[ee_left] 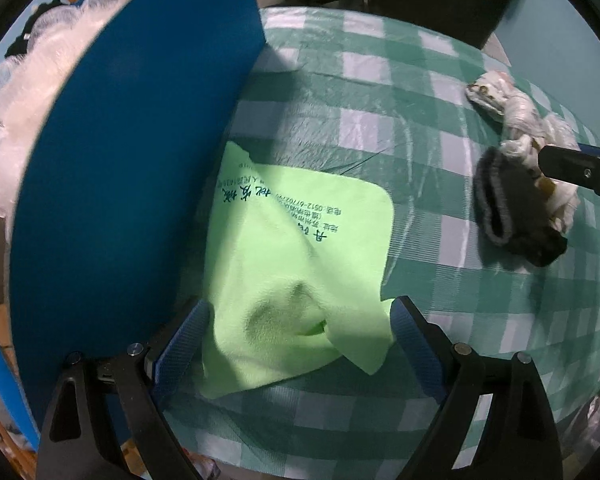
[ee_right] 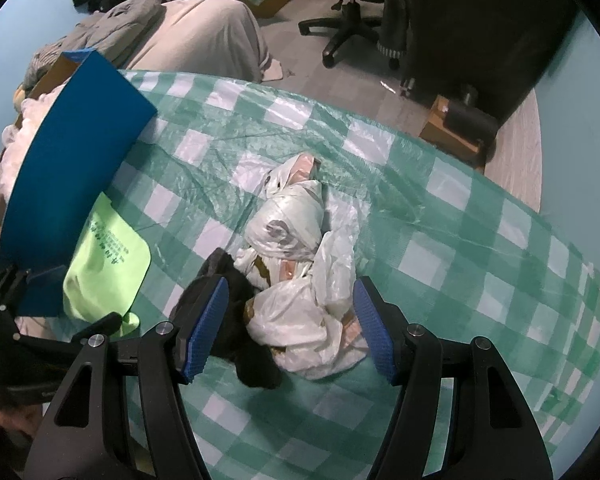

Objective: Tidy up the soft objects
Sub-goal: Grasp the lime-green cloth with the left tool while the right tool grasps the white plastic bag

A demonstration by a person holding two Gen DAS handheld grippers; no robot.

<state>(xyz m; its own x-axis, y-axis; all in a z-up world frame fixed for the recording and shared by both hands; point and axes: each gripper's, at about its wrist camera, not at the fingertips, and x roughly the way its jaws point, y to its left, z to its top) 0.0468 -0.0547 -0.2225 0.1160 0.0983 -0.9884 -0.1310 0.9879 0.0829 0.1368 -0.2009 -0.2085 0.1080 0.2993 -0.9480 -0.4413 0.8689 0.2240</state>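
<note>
A light green cloth (ee_left: 296,276) with dark printed writing lies on the checked tablecloth (ee_left: 380,92), next to a blue box flap (ee_left: 140,168). My left gripper (ee_left: 300,312) is open, its jaws either side of the cloth's near end. A crumpled white plastic bag (ee_right: 300,276) and a black knitted item (ee_right: 236,312) lie side by side. My right gripper (ee_right: 290,292) is open, straddling the near part of both. The green cloth (ee_right: 108,268) also shows in the right wrist view. The bag (ee_left: 520,128), black item (ee_left: 508,212) and a right finger (ee_left: 576,168) show in the left wrist view.
The blue flap (ee_right: 72,184) belongs to a box at the table's left holding white bubble wrap (ee_left: 32,92). Beyond the table are an office chair (ee_right: 352,20), a cardboard box (ee_right: 456,132) and piled clothes (ee_right: 172,32).
</note>
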